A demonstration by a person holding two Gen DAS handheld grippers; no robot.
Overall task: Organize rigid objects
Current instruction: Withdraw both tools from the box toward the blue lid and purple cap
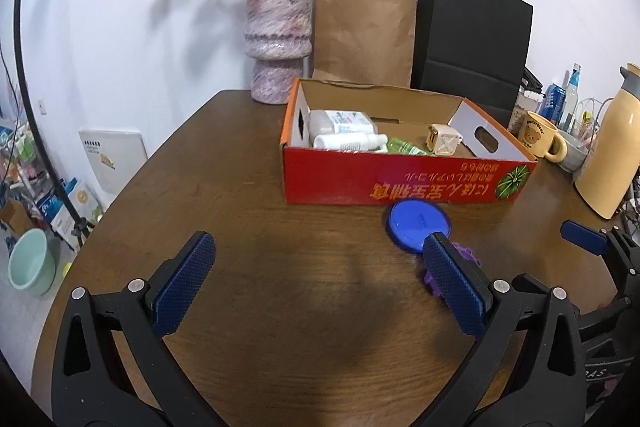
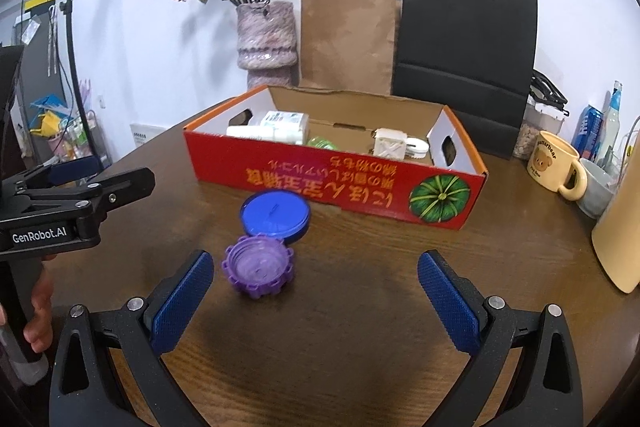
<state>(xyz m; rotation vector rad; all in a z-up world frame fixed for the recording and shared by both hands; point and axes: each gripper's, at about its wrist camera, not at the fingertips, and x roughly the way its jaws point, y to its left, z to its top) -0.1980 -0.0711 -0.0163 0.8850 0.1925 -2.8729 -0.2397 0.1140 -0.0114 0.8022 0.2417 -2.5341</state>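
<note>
A red cardboard box (image 1: pixel 400 183) (image 2: pixel 320 179) stands open on the brown table, holding white bottles (image 1: pixel 344 131), a green item (image 2: pixel 320 142) and a cream cube-shaped part (image 1: pixel 442 143) (image 2: pixel 390 143). A blue round lid (image 1: pixel 418 221) (image 2: pixel 275 213) lies in front of the box. A purple ribbed cap (image 2: pixel 258 265) sits just in front of the lid, mostly hidden behind my left finger in the left wrist view (image 1: pixel 466 253). My left gripper (image 1: pixel 318 255) is open and empty, left of both. My right gripper (image 2: pixel 316 269) is open and empty, the cap near its left finger.
A pink vase (image 1: pixel 278 39) with dried roses, a brown paper bag (image 1: pixel 364 31) and a black paper bag (image 1: pixel 472 35) stand behind the box. A bear mug (image 2: pixel 554 161), a bowl, cans and a cream thermos (image 1: pixel 610 147) crowd the right side. The table edge curves at the left.
</note>
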